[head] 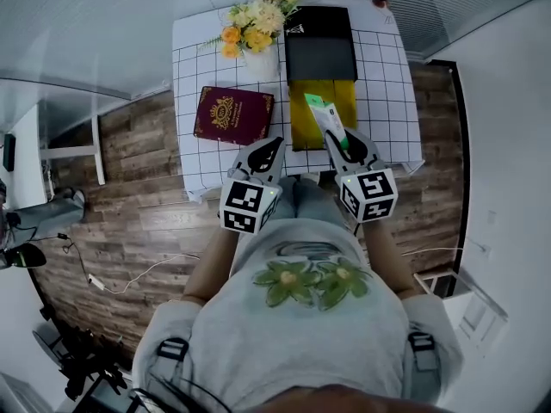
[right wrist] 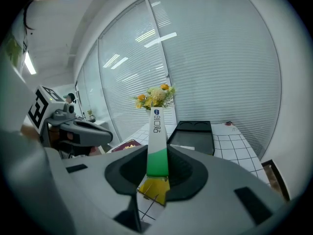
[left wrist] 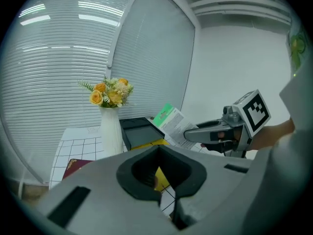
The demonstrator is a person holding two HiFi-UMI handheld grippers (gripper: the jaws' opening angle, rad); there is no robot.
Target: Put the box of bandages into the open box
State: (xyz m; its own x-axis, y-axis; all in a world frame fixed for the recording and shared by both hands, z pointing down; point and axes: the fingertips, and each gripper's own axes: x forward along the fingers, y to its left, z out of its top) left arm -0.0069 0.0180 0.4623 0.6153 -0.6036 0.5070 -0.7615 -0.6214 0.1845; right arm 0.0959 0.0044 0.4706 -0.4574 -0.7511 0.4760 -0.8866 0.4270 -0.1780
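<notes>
The bandage box [head: 325, 117], white with a green end, hangs slanted over the open yellow box [head: 301, 132] on the table. My right gripper [head: 337, 140] is shut on the bandage box's green end [right wrist: 157, 160]; the white end points away from me toward the flowers. The left gripper view shows the bandage box [left wrist: 171, 121] sticking out of the right gripper [left wrist: 195, 133]. My left gripper [head: 274, 147] hovers at the table's near edge, left of the yellow box. Its jaws stand a little apart with nothing between them [left wrist: 164, 185].
The black lid [head: 320, 46] lies just behind the yellow box. A white vase of yellow flowers [head: 256, 33] stands at the back left. A maroon box [head: 232, 114] lies front left on the checked tablecloth [head: 387, 101]. Wooden floor surrounds the small table.
</notes>
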